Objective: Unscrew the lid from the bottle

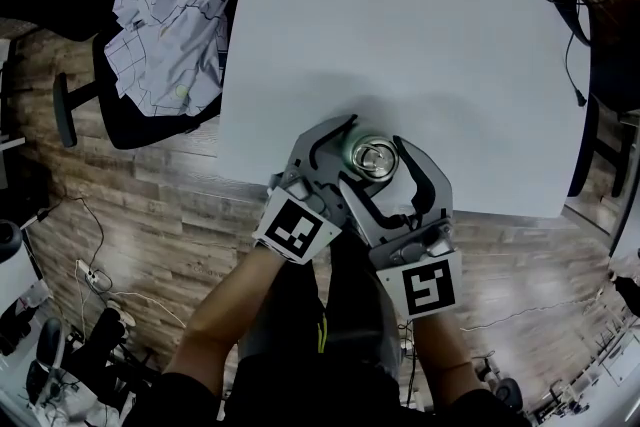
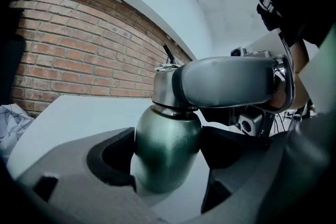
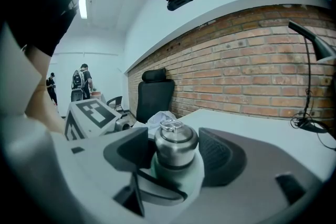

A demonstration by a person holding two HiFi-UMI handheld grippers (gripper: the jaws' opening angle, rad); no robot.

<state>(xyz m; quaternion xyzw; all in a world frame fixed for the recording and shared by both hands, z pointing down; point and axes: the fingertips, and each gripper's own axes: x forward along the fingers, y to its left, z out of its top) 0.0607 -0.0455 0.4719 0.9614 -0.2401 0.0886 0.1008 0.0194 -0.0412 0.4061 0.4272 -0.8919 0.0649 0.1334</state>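
While the left gripper point(image 2: 170, 152) clamps the bottle point(image 2: 169, 134), the right gripper point(image 3: 175, 153) stands open around its lid point(image 3: 175, 140).
Between the left gripper's jaws the green bottle stands upright on the white table point(image 1: 420, 35), both pads pressed against its sides. Just above them, the steel lid sits between the right gripper's parted jaws, their pads close beside it.

White table point(image 1: 420, 45), brick wall point(image 3: 252, 60), wood-plank floor point(image 1: 150, 205), black chair point(image 1: 150, 130) draped with checked shirt point(image 1: 170, 25)
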